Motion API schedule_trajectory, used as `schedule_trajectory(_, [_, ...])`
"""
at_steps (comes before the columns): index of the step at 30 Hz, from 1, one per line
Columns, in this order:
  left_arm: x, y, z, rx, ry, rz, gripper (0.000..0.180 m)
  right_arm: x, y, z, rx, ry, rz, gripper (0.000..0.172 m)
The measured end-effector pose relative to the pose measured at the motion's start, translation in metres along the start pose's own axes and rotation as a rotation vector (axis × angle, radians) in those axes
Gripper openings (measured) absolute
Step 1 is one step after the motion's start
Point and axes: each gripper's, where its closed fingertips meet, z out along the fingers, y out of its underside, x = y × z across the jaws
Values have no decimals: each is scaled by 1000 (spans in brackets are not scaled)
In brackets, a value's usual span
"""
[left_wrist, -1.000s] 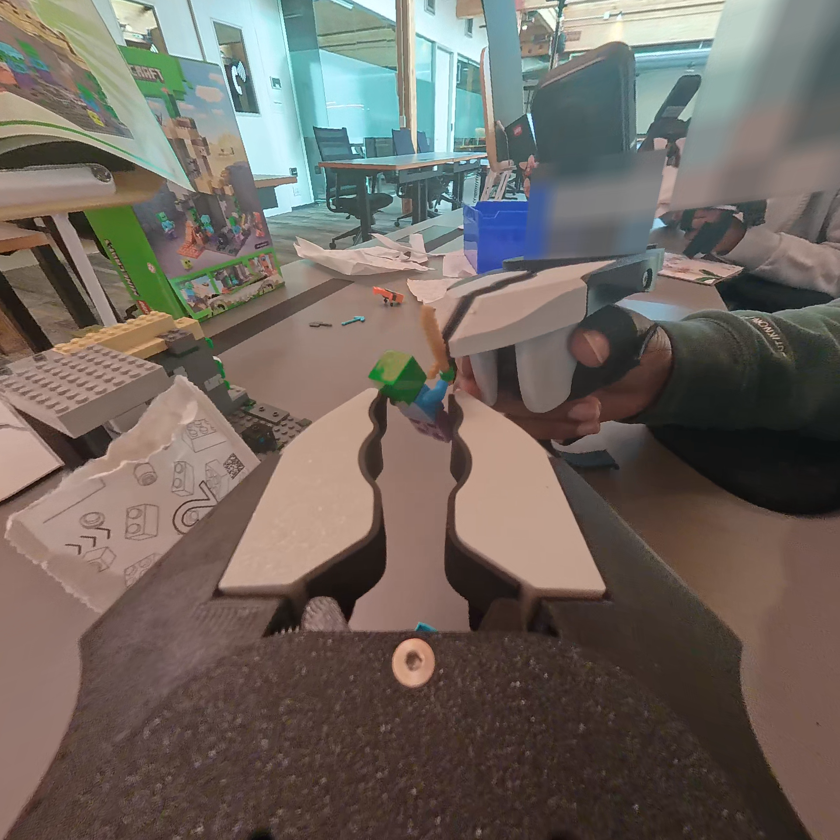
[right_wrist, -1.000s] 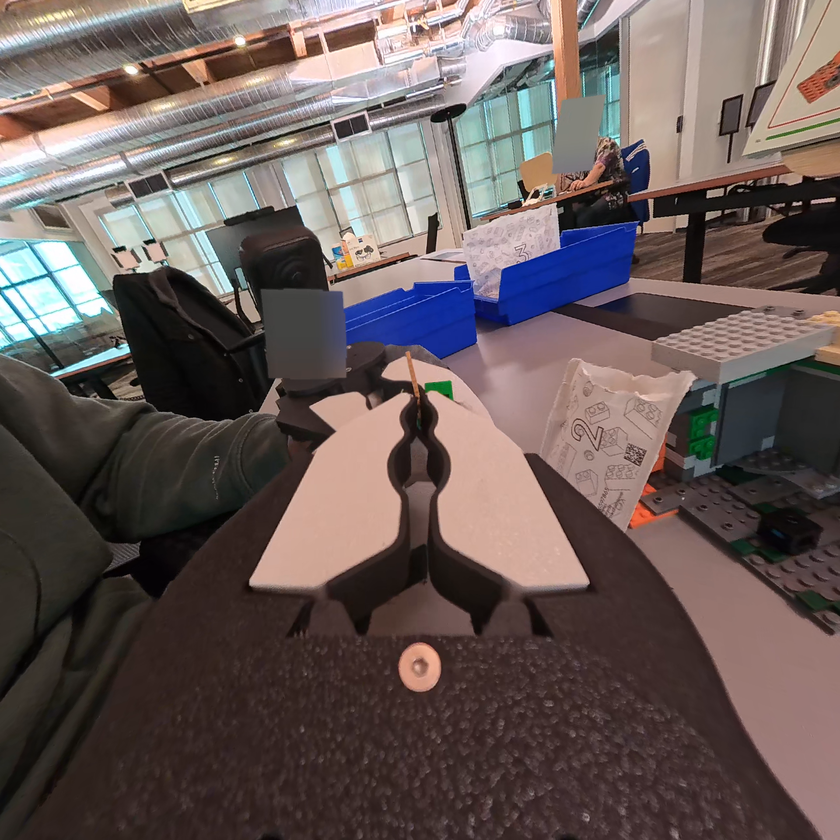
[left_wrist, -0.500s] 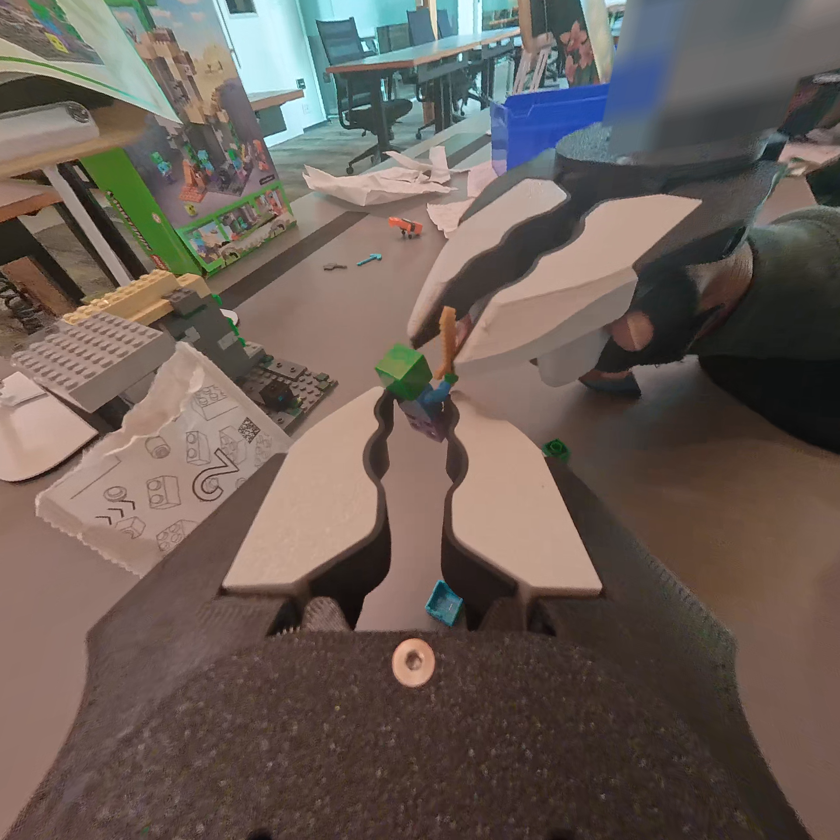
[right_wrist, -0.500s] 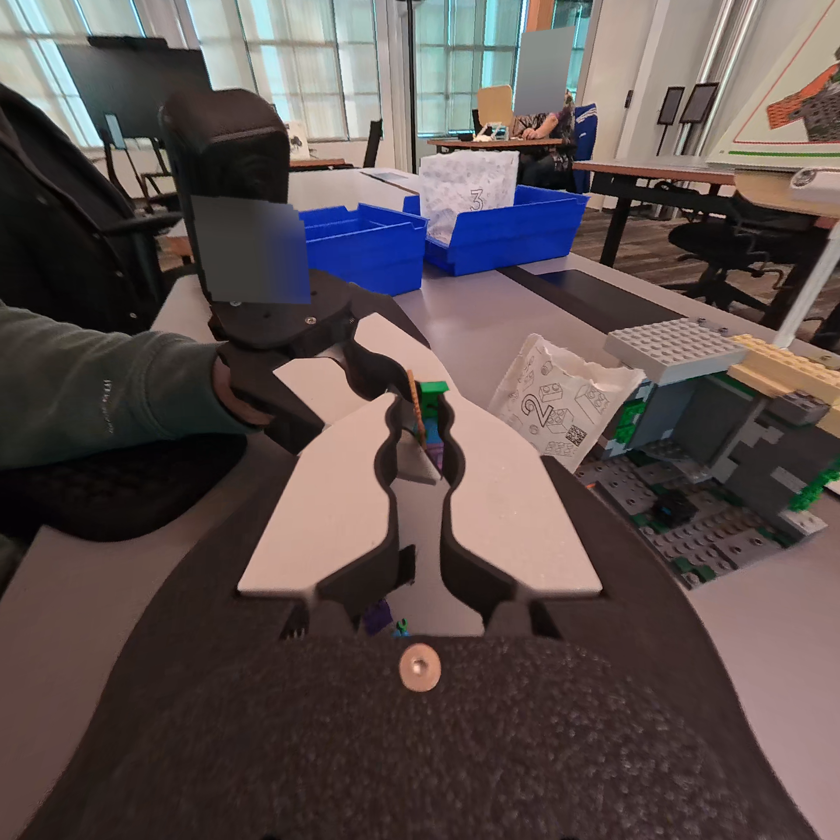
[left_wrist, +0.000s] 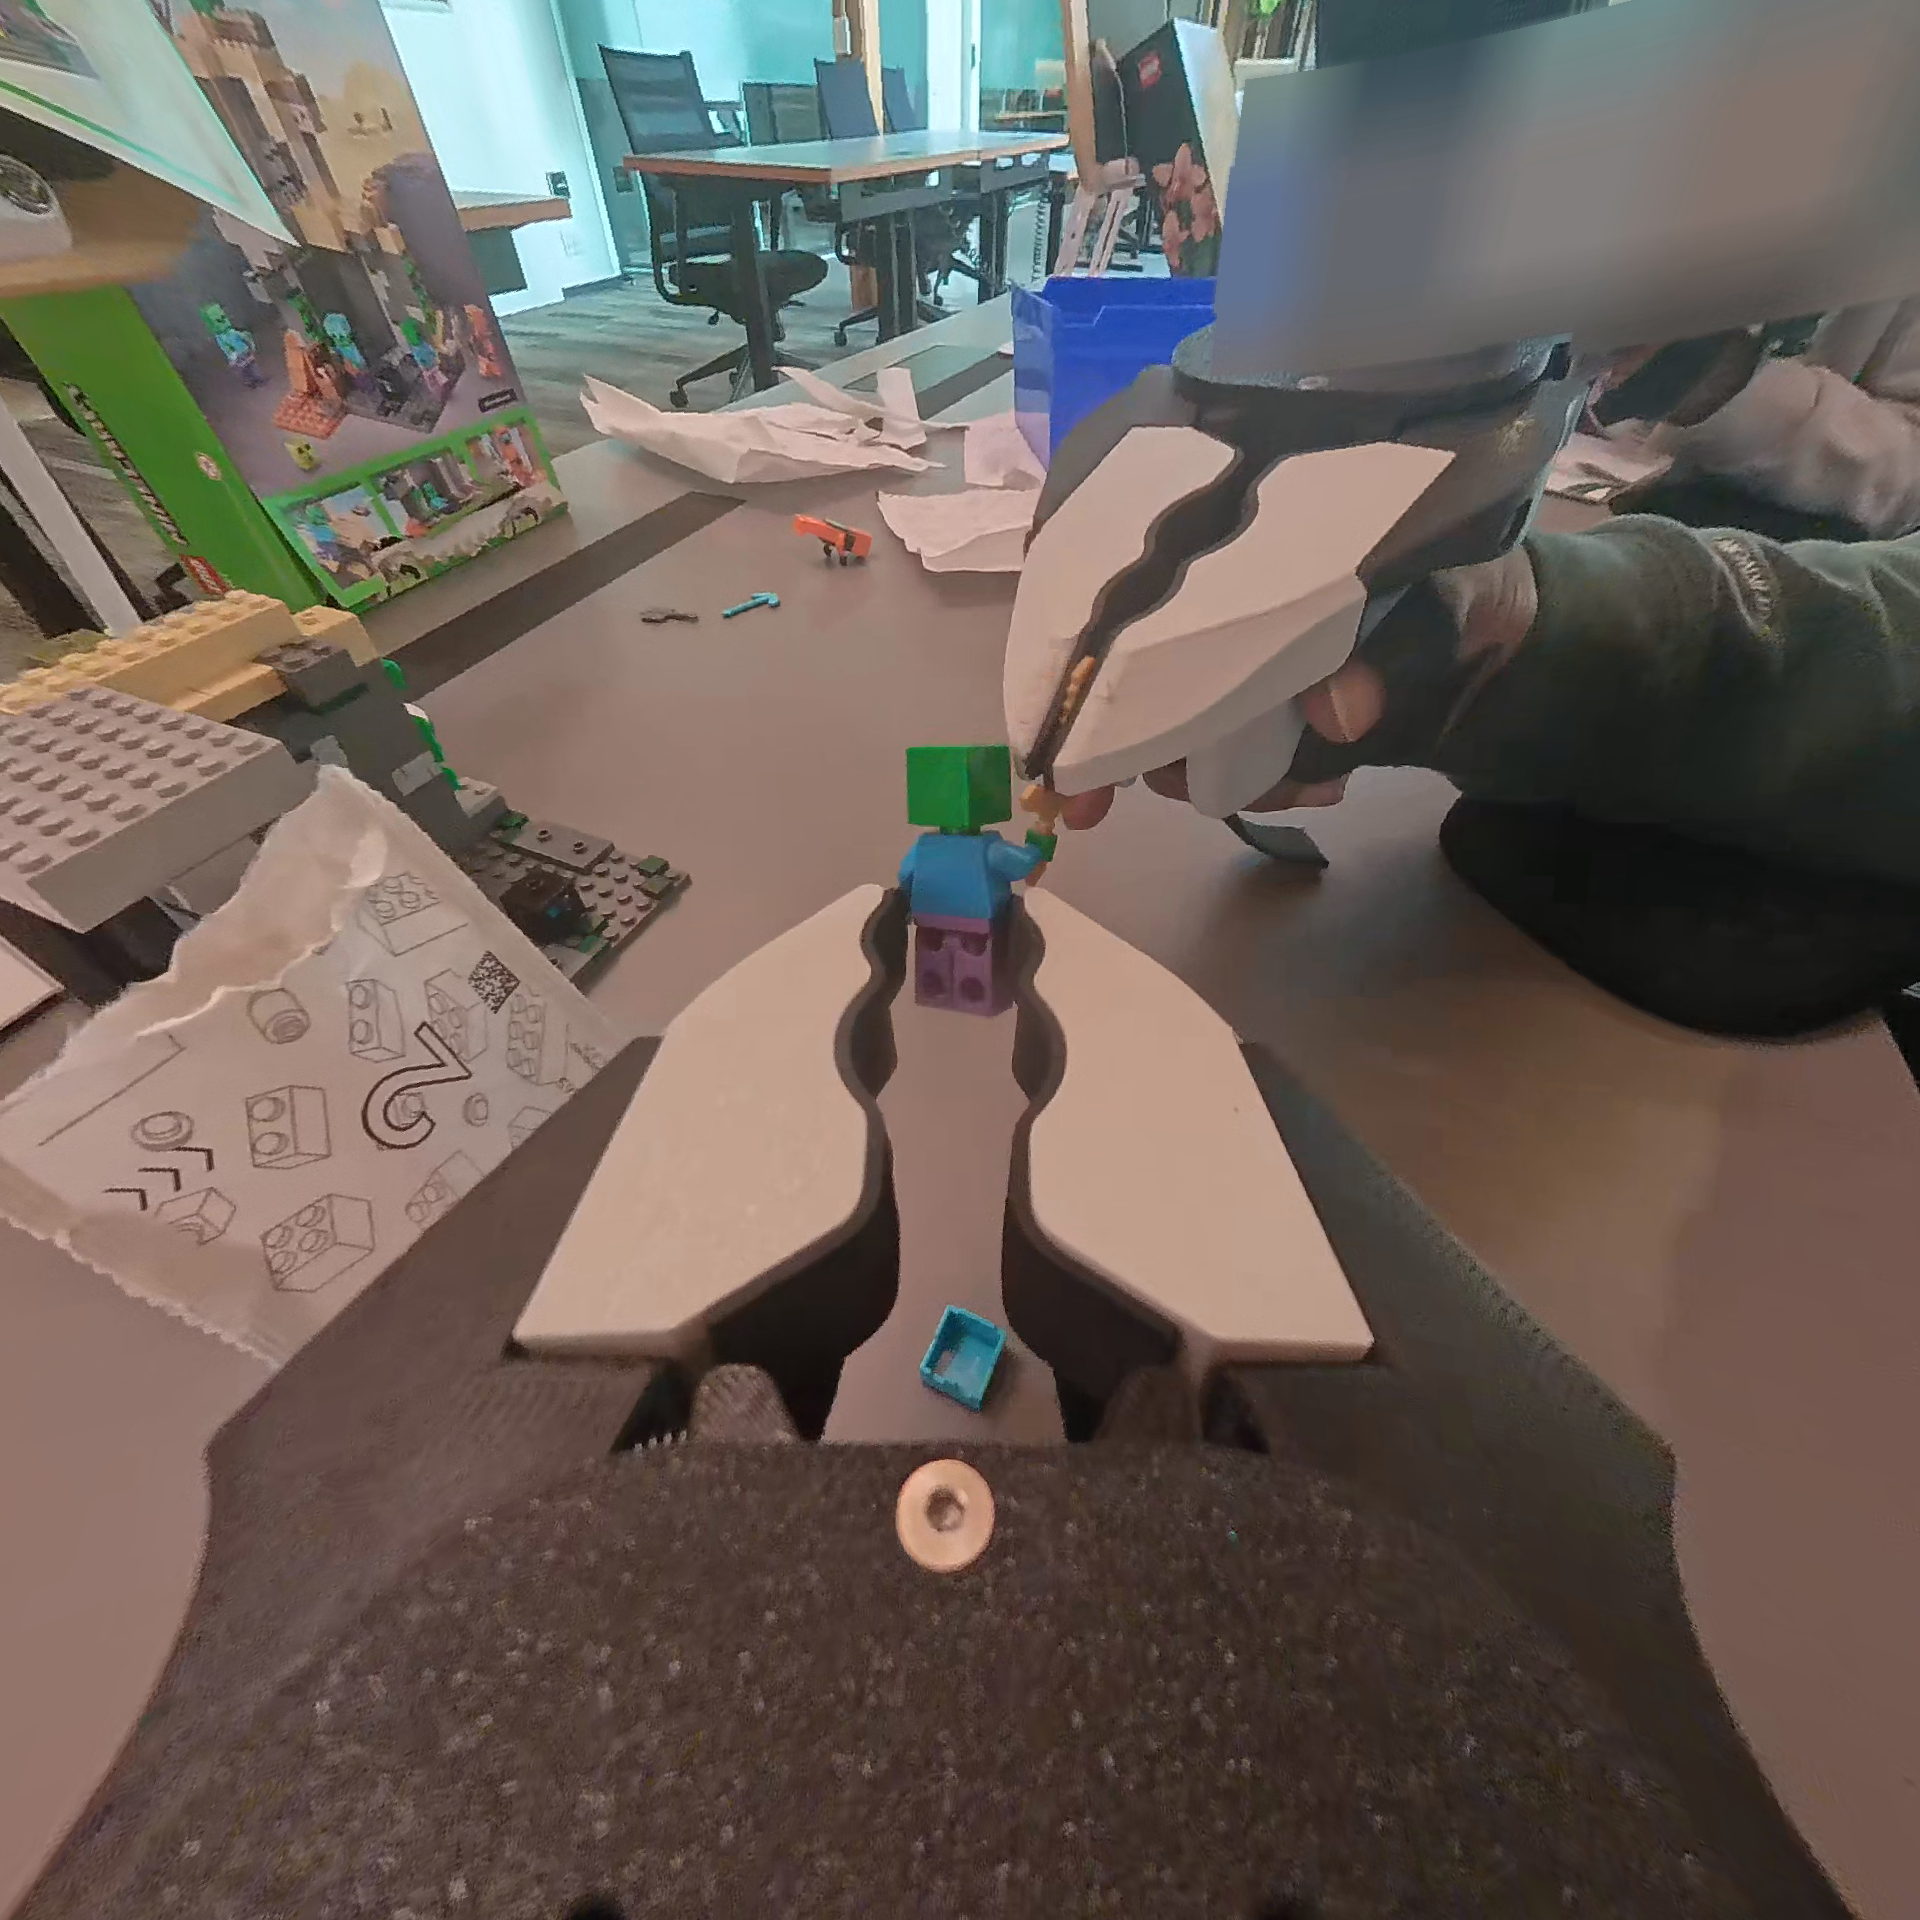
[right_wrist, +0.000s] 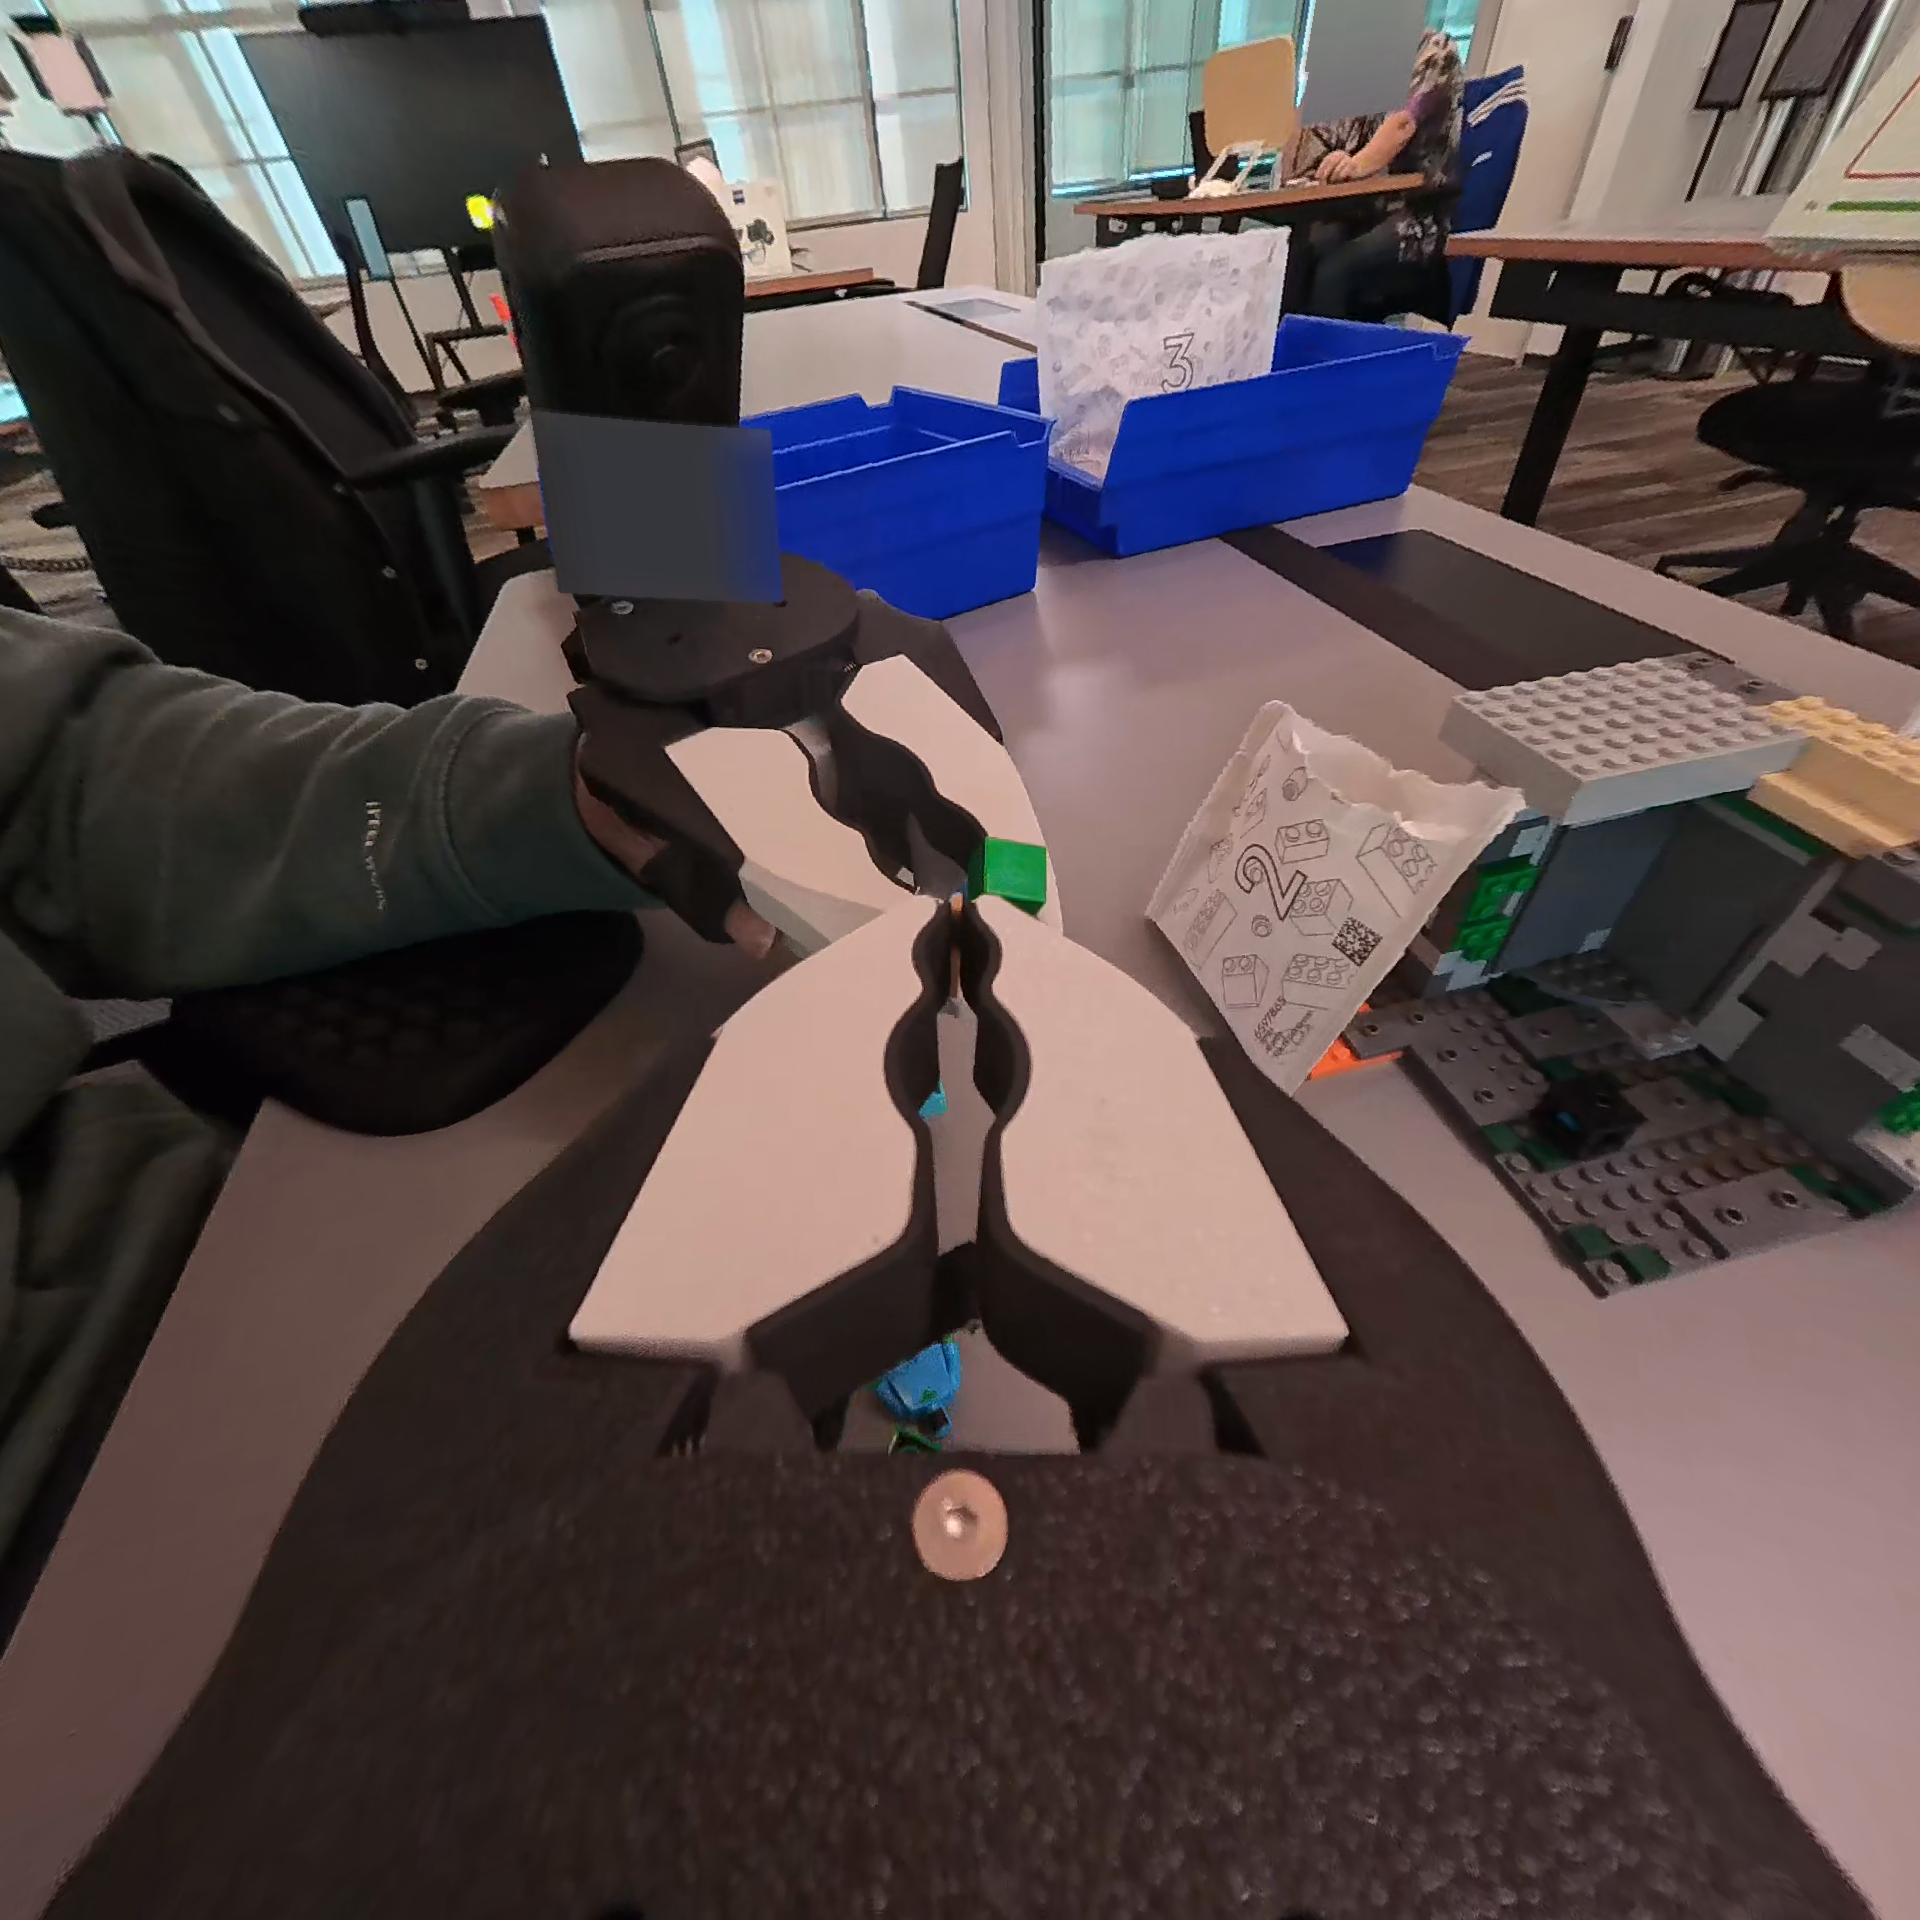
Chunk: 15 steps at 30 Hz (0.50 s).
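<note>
Your left gripper (left_wrist: 954, 935) clamps the minifigure (left_wrist: 956, 883) (green head, blue torso) by its purple legs; just beside its head, your right gripper (right_wrist: 954, 914) is clenched on the orange sword (left_wrist: 1042, 810).

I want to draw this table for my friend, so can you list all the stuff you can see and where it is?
Toy figure: one, green head, blue shirt, purple legs, between the left gripper's fingertips.
Toy sword: one, tan, in the figure's hand, pinched by the right gripper.
Small brick: one, light blue, on the table under the left gripper.
Paper bag: one, white, torn open, beside the brick building.
Brick building: one, grey, tan and green.
Toy box: one, green.
Bins: two, blue.
Table: one, grey.
Left gripper: grips the figure.
Right gripper: shut on the sword.
</note>
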Motion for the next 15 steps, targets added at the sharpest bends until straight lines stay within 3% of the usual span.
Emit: schedule_trajectory(15, [8, -6, -3, 5, 42, -2, 18, -3, -4, -9, 26, -120, 157, 1])
